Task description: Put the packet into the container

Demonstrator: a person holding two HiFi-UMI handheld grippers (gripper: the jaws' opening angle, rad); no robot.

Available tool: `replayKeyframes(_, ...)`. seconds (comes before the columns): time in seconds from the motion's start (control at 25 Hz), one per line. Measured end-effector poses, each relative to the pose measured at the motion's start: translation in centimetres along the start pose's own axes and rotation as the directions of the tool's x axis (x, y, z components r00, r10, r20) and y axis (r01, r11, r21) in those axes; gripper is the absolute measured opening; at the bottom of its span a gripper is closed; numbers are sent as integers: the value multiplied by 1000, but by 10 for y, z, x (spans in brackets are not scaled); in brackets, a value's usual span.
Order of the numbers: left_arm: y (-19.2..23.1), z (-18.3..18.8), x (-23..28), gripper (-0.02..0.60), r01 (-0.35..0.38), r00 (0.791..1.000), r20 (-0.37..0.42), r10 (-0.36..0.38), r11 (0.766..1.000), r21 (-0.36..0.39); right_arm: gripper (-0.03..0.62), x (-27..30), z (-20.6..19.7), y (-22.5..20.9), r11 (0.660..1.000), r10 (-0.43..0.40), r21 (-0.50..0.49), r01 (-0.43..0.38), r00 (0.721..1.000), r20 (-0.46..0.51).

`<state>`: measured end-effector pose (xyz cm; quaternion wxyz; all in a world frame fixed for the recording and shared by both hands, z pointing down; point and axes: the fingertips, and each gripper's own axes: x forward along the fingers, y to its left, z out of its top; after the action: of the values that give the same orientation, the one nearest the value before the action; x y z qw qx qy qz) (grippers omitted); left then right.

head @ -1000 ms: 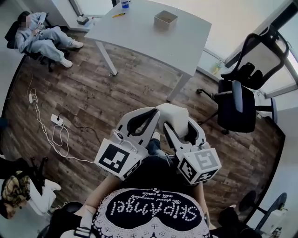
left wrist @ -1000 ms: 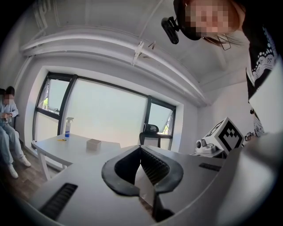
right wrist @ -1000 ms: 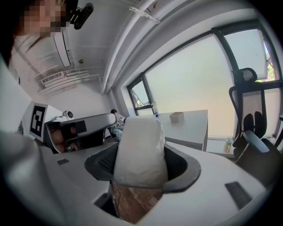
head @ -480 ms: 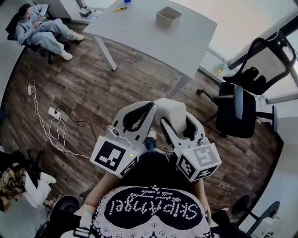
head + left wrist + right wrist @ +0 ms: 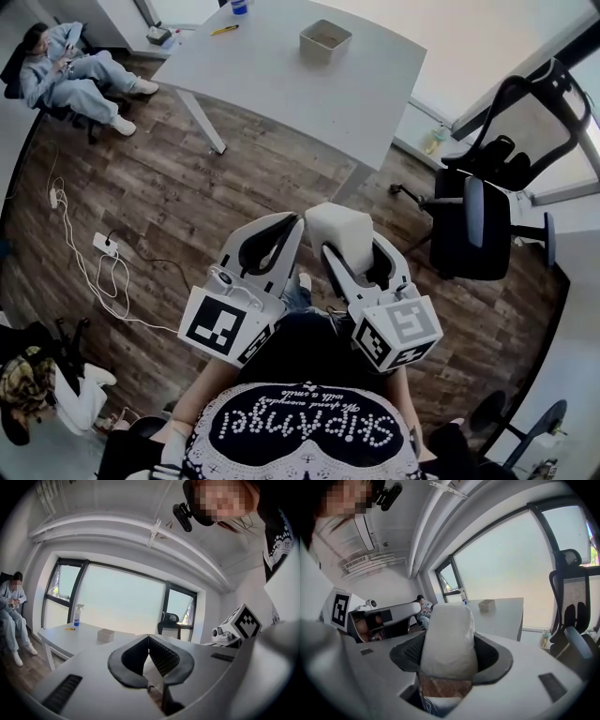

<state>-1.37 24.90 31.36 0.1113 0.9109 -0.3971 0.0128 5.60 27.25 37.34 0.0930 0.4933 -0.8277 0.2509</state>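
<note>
My right gripper [image 5: 339,242] is shut on a white packet [image 5: 339,230], held up in front of the person's chest; the packet [image 5: 452,641] fills the space between the jaws of my right gripper [image 5: 454,656] in the right gripper view. My left gripper [image 5: 286,230] is shut with nothing in it, its tips meeting in the left gripper view [image 5: 148,637]. A small open grey container [image 5: 325,39] stands on the white table [image 5: 281,75] far ahead, and shows small as the container [image 5: 105,634] and the container [image 5: 486,604] in the gripper views.
A black office chair [image 5: 487,216] stands at the right. A person sits on a chair [image 5: 66,70] at the far left. Cables and a power strip [image 5: 103,246] lie on the wooden floor. A spray bottle [image 5: 77,615] and a yellow pen [image 5: 224,30] are on the table.
The view has shifted slightly; both grippers sit a little lower and closer together in the picture. The packet stays held in the right gripper.
</note>
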Motion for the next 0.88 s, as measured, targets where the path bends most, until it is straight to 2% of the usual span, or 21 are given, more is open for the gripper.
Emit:
replayKeyframes(0.2, 21, 2, 15, 8, 21, 1000, -12, -21, 1000, -8, 278, 18, 13, -8, 999, -38, 16, 37, 999, 23)
replayKeyframes(0.52, 61, 29, 48, 8, 71, 997, -20, -71, 997, 7, 278, 54, 58, -14, 997, -73, 19, 72, 995, 63)
replayKeyframes(0.88, 82, 29, 75, 8, 125, 991, -36, -125, 992, -6, 278, 78, 77, -31, 992, -128, 26, 126, 988, 89)
